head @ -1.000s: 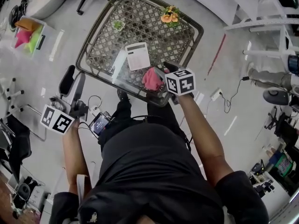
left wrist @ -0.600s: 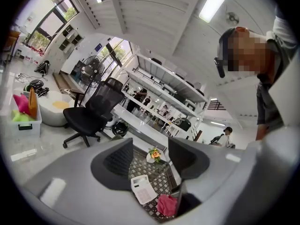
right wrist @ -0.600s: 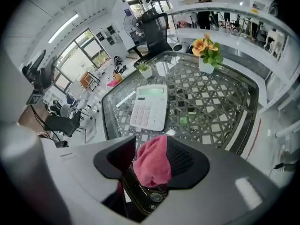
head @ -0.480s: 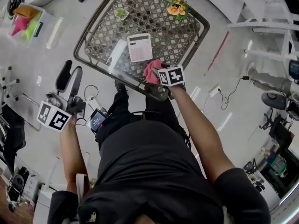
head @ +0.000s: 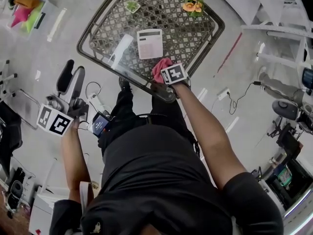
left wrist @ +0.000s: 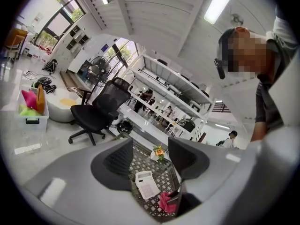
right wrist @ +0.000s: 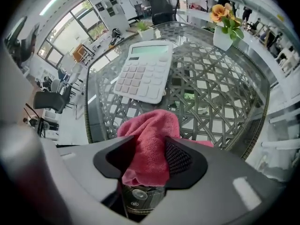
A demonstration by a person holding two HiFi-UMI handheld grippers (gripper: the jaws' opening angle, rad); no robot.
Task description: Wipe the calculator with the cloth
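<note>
The white calculator (head: 149,43) lies flat near the middle of the glass-topped wicker table (head: 91,31). It also shows in the right gripper view (right wrist: 143,71) and the left gripper view (left wrist: 147,185). My right gripper (head: 166,77) points steeply down at the table's near edge, just short of the calculator. Its jaws have just been opening wider, and the pink cloth (right wrist: 150,144) still sits bunched between them, filling the gap (right wrist: 150,149). The cloth (head: 159,68) drapes onto the glass. My left gripper (head: 73,77) hangs low to the left, off the table, open and empty (left wrist: 150,156).
A pot of orange flowers (head: 192,4) and a small green plant (head: 132,6) stand at the table's far side. On the floor are a bin of coloured items (head: 24,11), cables and a power strip (head: 222,94). A black office chair (left wrist: 96,109) stands beyond the table.
My right gripper has come down with the pink cloth to the table's near edge and now points more steeply downward. The left gripper has sunk a little.
</note>
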